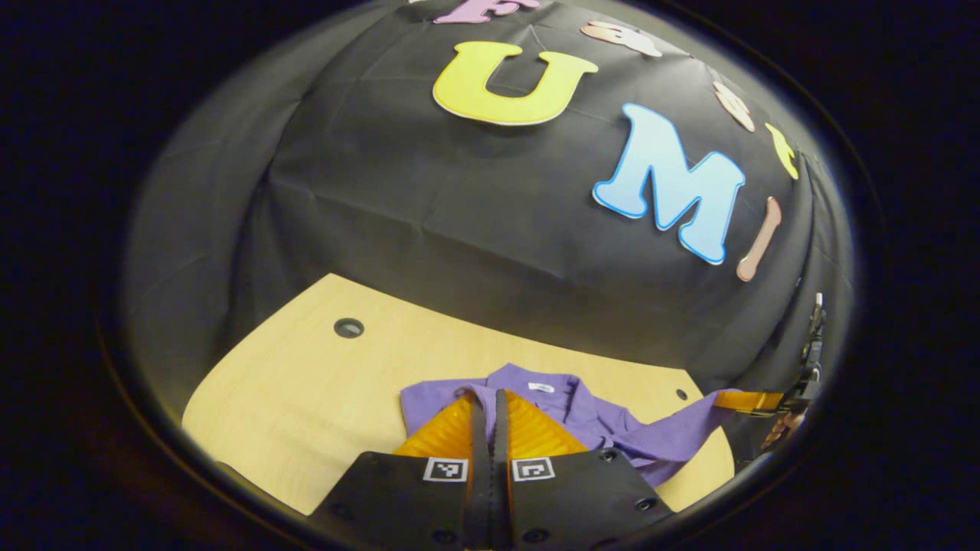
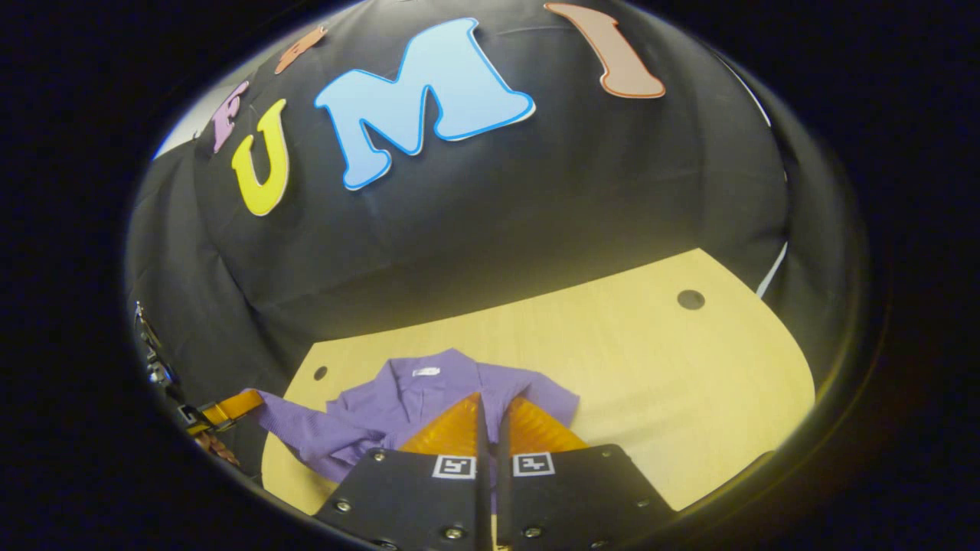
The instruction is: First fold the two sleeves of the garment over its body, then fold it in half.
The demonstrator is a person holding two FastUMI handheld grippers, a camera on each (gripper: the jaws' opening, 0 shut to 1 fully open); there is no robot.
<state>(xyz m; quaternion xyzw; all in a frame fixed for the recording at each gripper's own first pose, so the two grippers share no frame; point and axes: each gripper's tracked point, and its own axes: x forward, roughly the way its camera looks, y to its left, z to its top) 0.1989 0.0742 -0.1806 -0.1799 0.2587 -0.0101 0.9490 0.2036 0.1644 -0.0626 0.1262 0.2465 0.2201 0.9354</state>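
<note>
Both the left gripper (image 1: pixel 490 398) and the right gripper (image 2: pixel 490 409) pinch the purple shirt (image 1: pixel 582 417) between closed jaws, its cloth spreading just beyond their tips over the wooden table (image 1: pixel 306 398).

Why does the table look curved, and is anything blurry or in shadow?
Left gripper view: fisheye lens bows the table edge; purple shirt sharp, rim dim. Right gripper view: same bowing of the table, evenly lit centre, its own fingers close and slightly soft.
</note>
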